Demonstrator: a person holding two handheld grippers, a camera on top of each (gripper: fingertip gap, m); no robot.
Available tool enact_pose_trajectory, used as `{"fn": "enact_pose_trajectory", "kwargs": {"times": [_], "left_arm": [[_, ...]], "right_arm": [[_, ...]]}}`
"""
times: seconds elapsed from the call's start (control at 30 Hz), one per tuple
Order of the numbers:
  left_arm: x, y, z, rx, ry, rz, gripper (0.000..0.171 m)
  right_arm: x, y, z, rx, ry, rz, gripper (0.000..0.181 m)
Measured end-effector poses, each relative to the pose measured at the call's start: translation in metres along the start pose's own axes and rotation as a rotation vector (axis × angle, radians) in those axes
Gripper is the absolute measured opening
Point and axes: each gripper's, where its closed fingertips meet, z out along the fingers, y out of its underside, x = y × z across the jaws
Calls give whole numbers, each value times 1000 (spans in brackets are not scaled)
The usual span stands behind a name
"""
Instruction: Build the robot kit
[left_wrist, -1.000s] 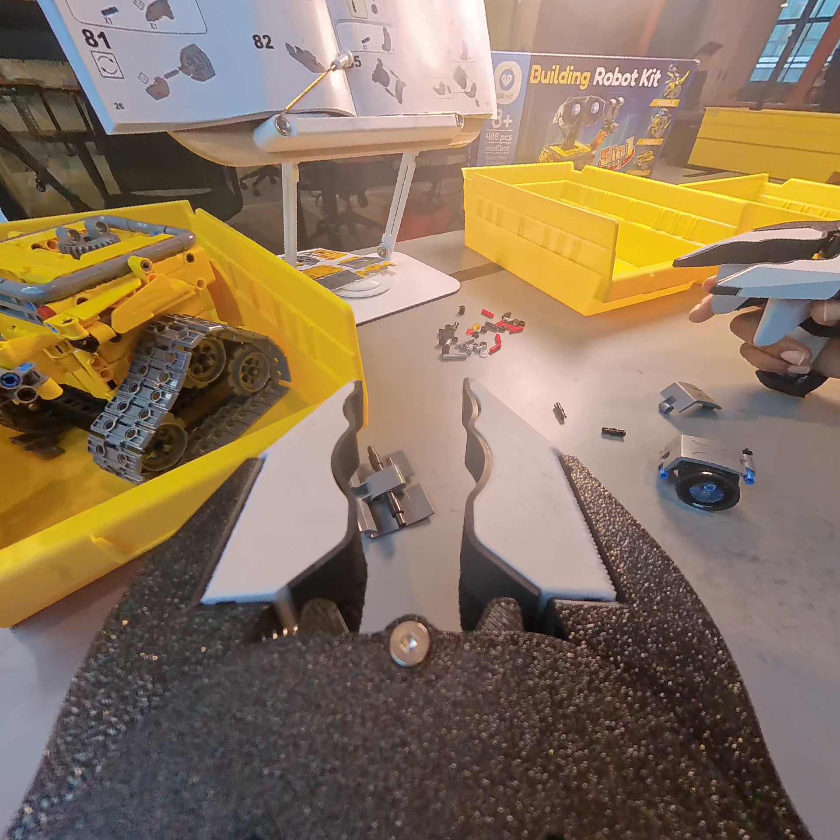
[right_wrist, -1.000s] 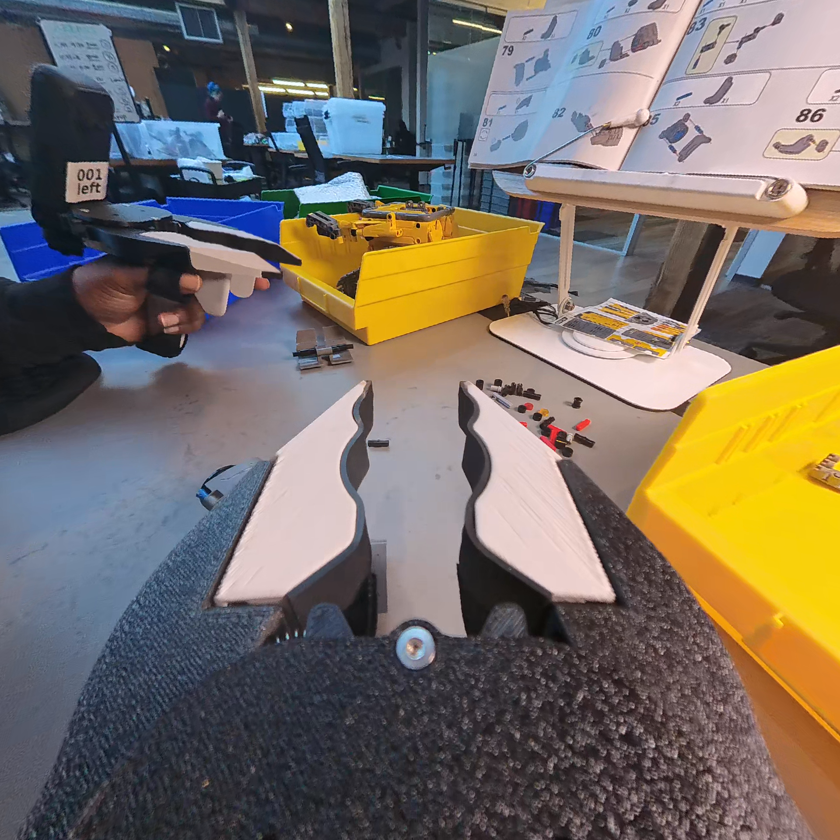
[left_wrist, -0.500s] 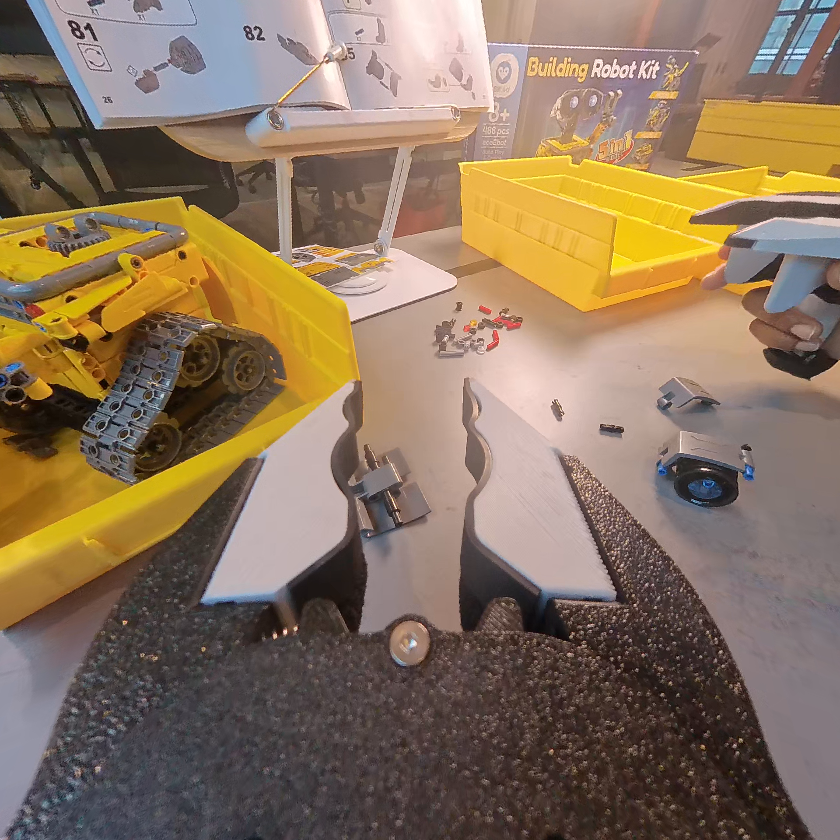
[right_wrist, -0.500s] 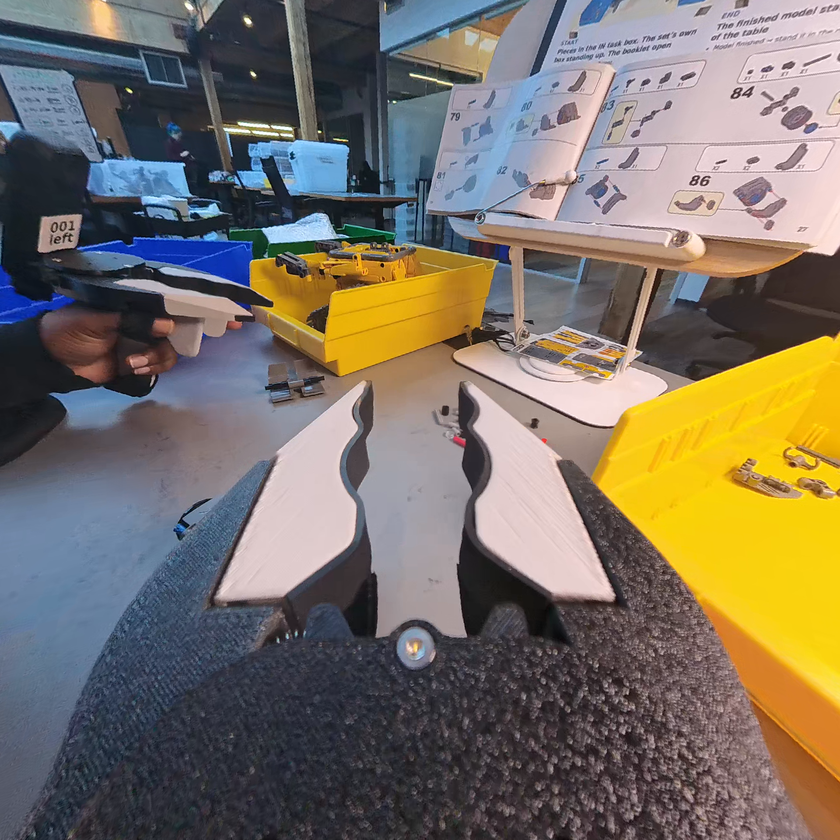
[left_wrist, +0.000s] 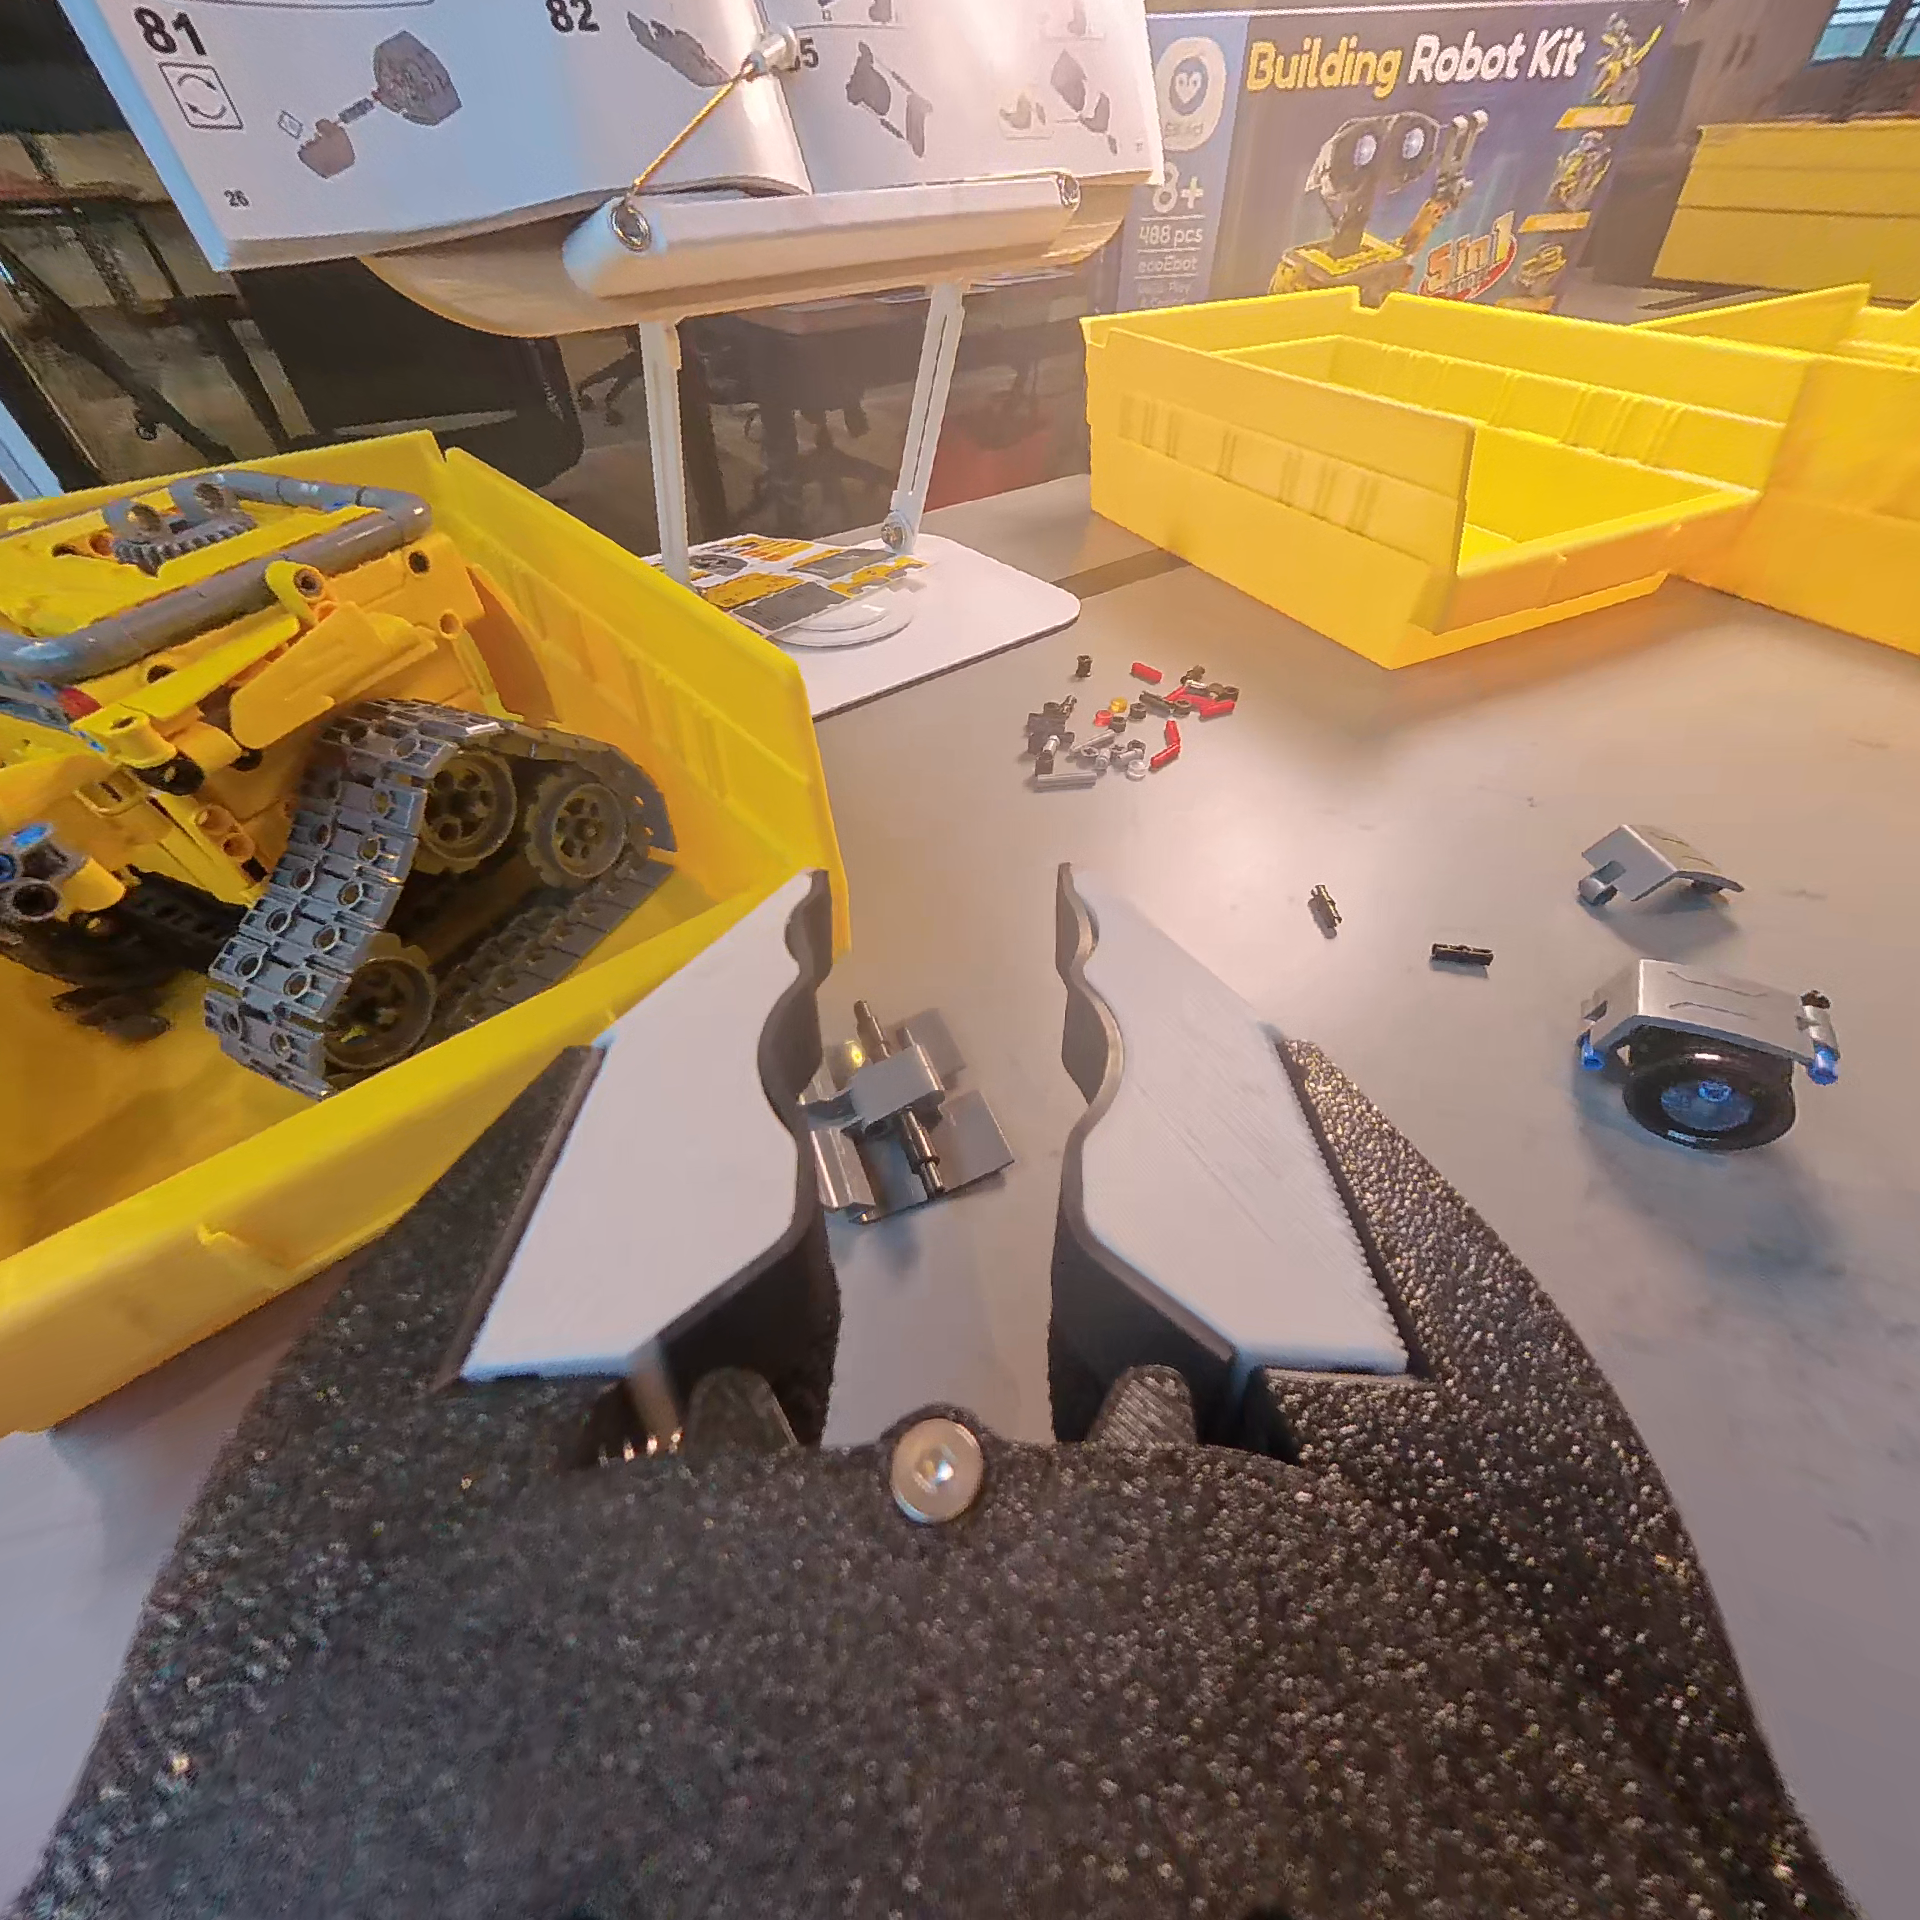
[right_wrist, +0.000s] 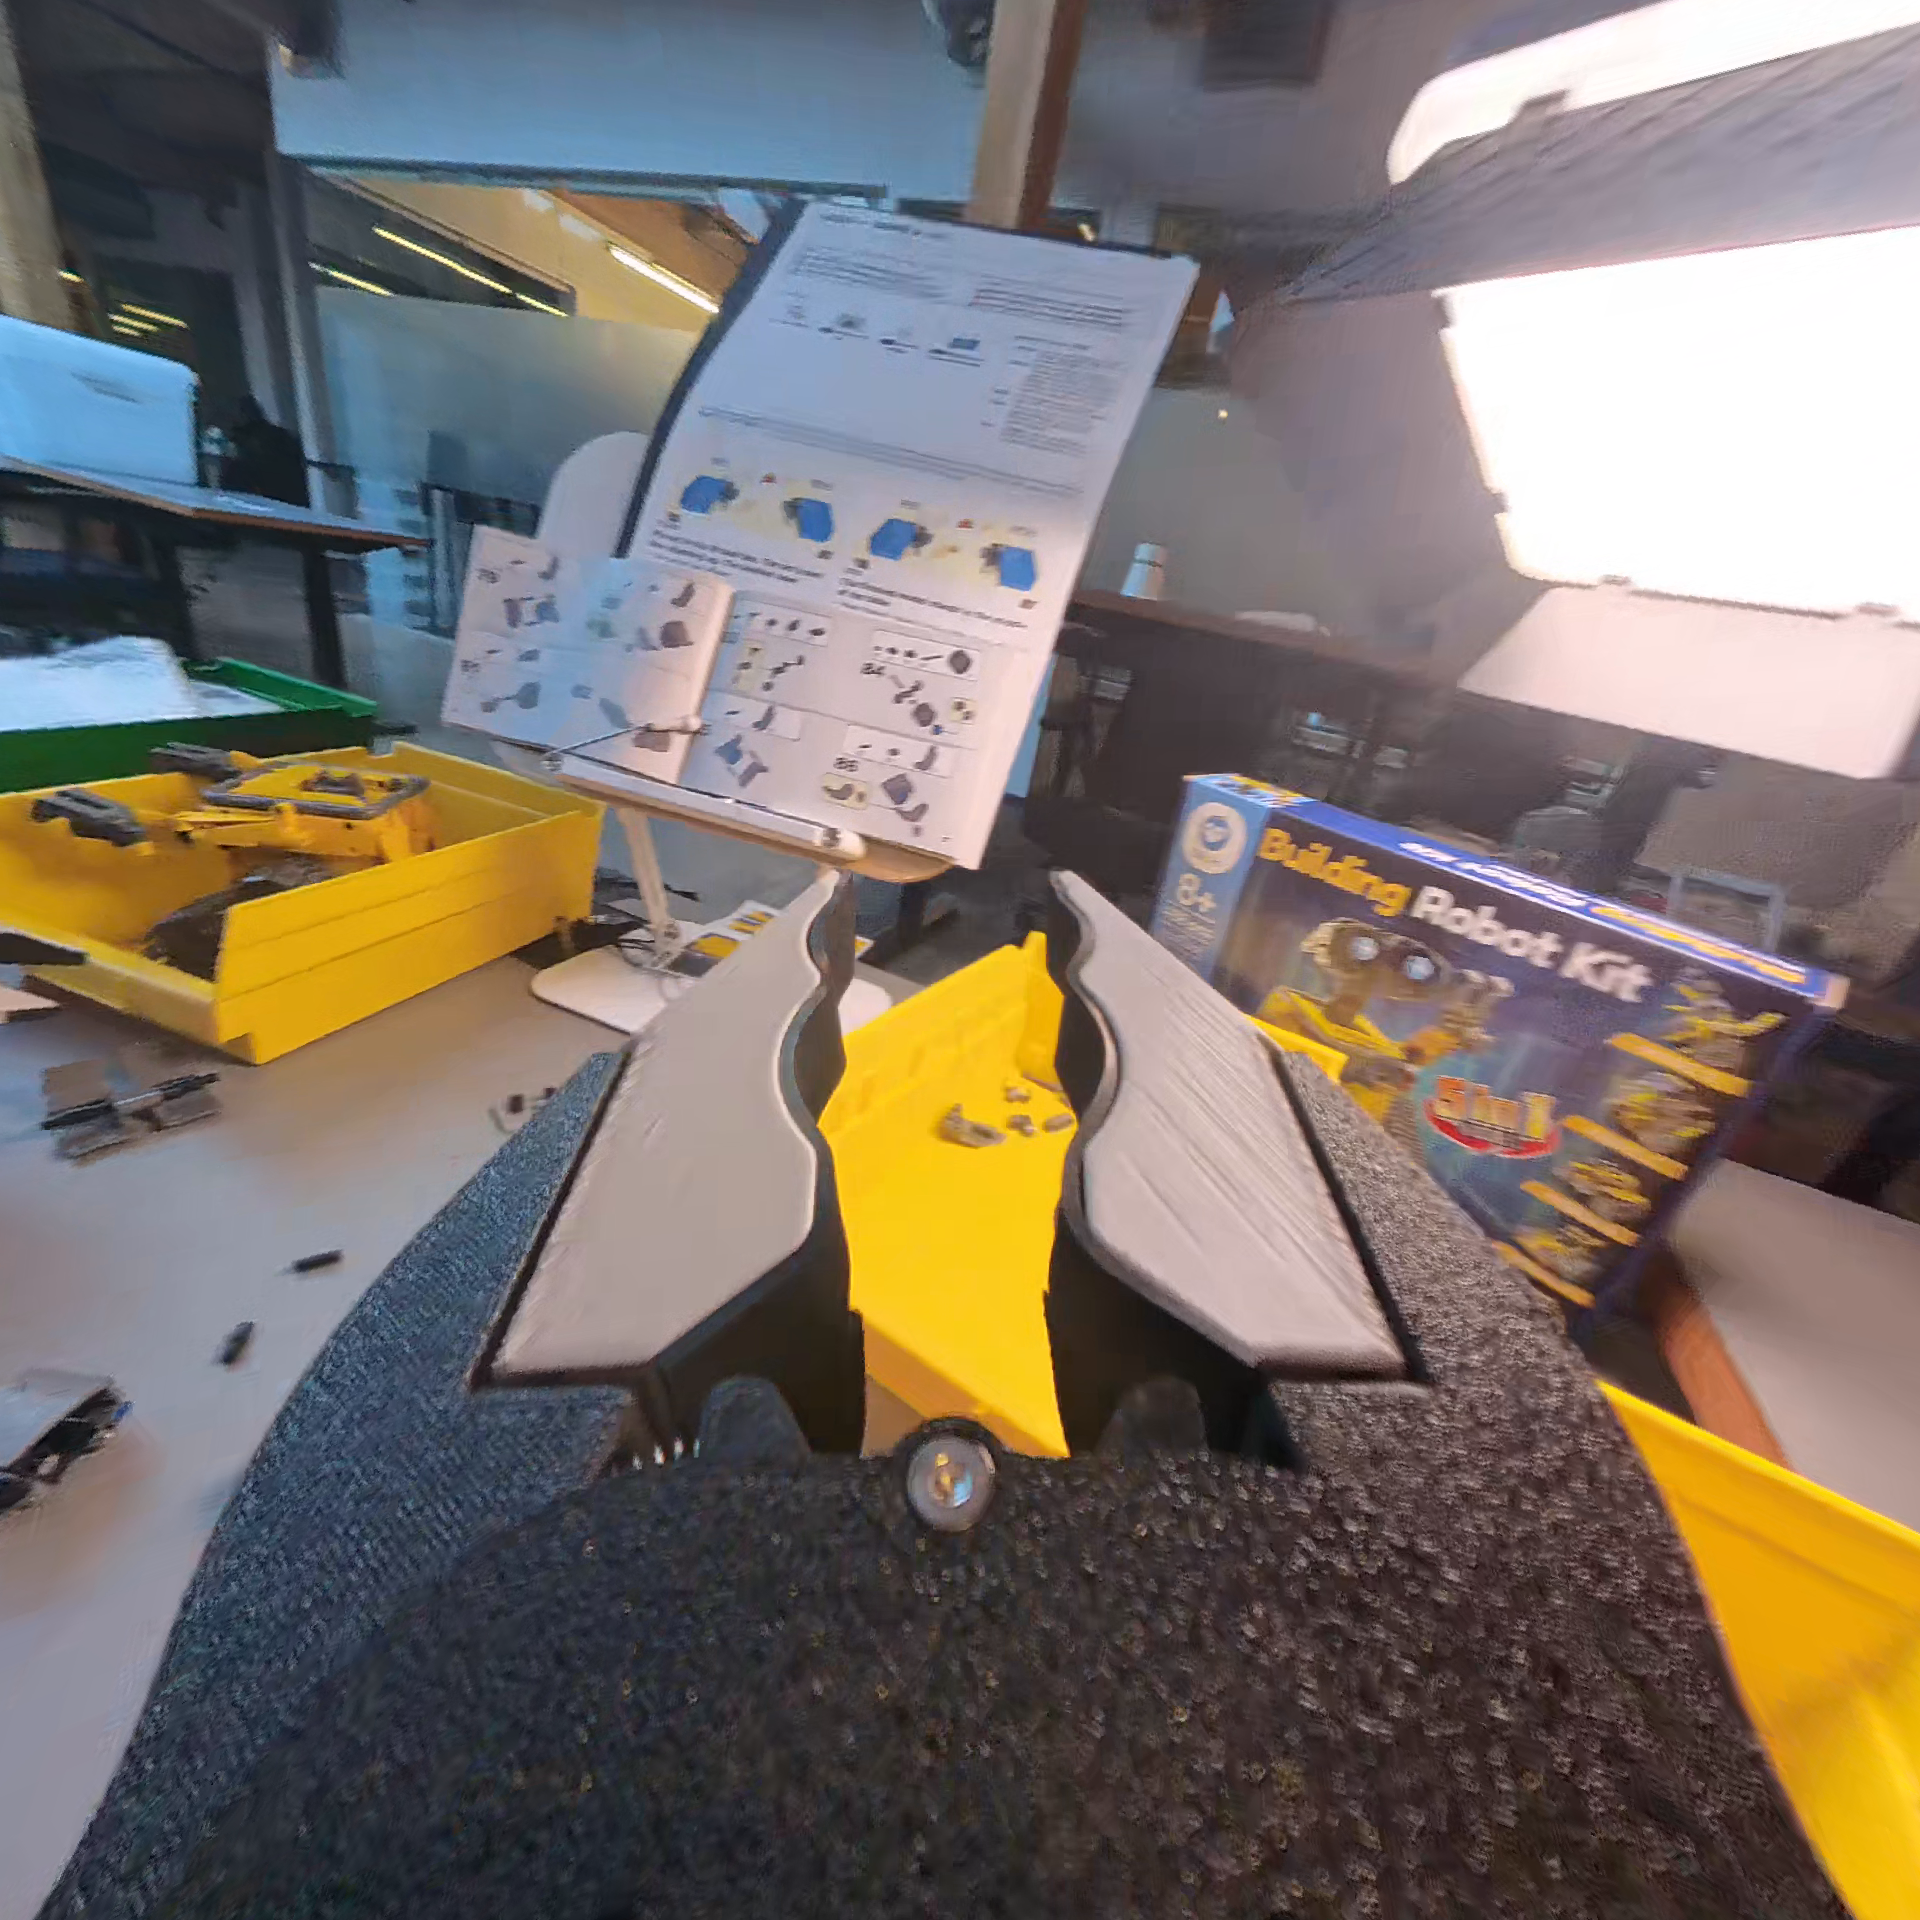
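both hand-held grippers spread and empty; right one now over a yellow bin

left wrist view: the left hand-held gripper (left_wrist: 943, 914) hangs low over the grey desk (left_wrist: 1351, 1351) with its jaws wide and nothing between the pads. a small grey hinged part with a black pin (left_wrist: 902, 1117) lies flat on the desk in the gap, nearer the left finger, not touched. it sat in almost the same spot half a second ago, so this hand has barely moved. at 10 o'clock stands a yellow bin (left_wrist: 644, 665) holding a tracked yellow model (left_wrist: 312, 790). at 3 o'clock lie a wheel assembly (left_wrist: 1704, 1055) and a grey curved panel (left_wrist: 1652, 868). loose small pieces (left_wrist: 1127, 722) are scattered at 12 o'clock, before the book stand (left_wrist: 810, 223). the other gripper, seen at the right edge a moment ago, is out of this view.

right wrist view: the picture is blurred. the right hand-held gripper (right_wrist: 945, 914) is wide open and empty. it has swung from facing the desk to point over the second yellow bin (right_wrist: 935, 1195), whose few grey pieces (right_wrist: 987, 1122) show between the fingers just below the tips. a kit box (right_wrist: 1475, 1029) stands at 2 o'clock, the instruction booklet (right_wrist: 810, 644) at 11 o'clock.
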Motion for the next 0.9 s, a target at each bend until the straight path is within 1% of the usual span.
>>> {"fn": "enact_pose_trajectory", "kwargs": {"times": [0.07, 0.17, 0.27, 0.37, 0.43, 0.53, 0.63, 0.73, 0.77, 0.9], "left_arm": [[0, 1, 1, -5, -11, 16, 42], [1, 2, 2, -15, -26, 44, 42], [3, 4, 3, -29, -40, 74, 42], [5, 7, 6, -48, -54, 117, 42], [8, 9, 7, -66, -62, 153, 42], [11, 13, 10, -87, -74, 200, 42], [12, 14, 11, -96, -89, 226, 42], [11, 15, 12, -106, -105, 237, 42], [11, 16, 12, -109, -109, 242, 41], [13, 18, 13, -120, -117, 275, 41]], "right_arm": [[31, -6, -17, -31, 48, -25, 35], [77, 14, -32, -181, 101, -93, 35], [119, 48, -42, -351, 120, -139, 34], [162, 89, -50, -515, 142, -166, 31], [178, 124, -54, -646, 102, -142, 29], [185, 173, -61, -827, 19, -89, 27], [176, 206, -59, -942, -63, -49, 25], [162, 233, -54, -1042, -115, 8, 25], [161, 242, -53, -1073, -112, 26, 25], [152, 269, -49, -1147, -129, 123, 25]]}}
